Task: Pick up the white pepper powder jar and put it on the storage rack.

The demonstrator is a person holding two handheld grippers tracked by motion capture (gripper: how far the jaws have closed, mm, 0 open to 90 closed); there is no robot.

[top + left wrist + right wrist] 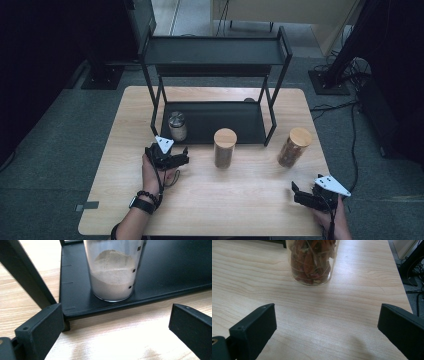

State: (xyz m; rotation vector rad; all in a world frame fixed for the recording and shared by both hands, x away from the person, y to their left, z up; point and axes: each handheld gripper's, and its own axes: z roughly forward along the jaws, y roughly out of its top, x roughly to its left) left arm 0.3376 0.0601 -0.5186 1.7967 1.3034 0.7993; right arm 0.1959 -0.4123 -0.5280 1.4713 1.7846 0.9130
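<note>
A clear jar of pale powder (pixel 113 272) with a metal lid (pixel 177 125) stands at the left front of the black rack's lower shelf (pixel 220 119). My left gripper (pixel 168 152) sits on the table just in front of it, pointing at it, jaws open wide and empty (pixel 115 327); the jar is beyond the fingertips. A jar of reddish dried pieces (pixel 311 261) with a wooden lid (pixel 295 146) stands on the table at the right. My right gripper (pixel 307 186) rests near the front right corner, open and empty (pixel 325 327), short of that jar.
A second wooden-lidded jar with dark contents (pixel 224 148) stands mid-table just in front of the rack. The rack's legs (pixel 25 275) frame the lower shelf, and a top shelf (pixel 215 50) sits above. Cables and stands lie on the floor at the right (pixel 345 75).
</note>
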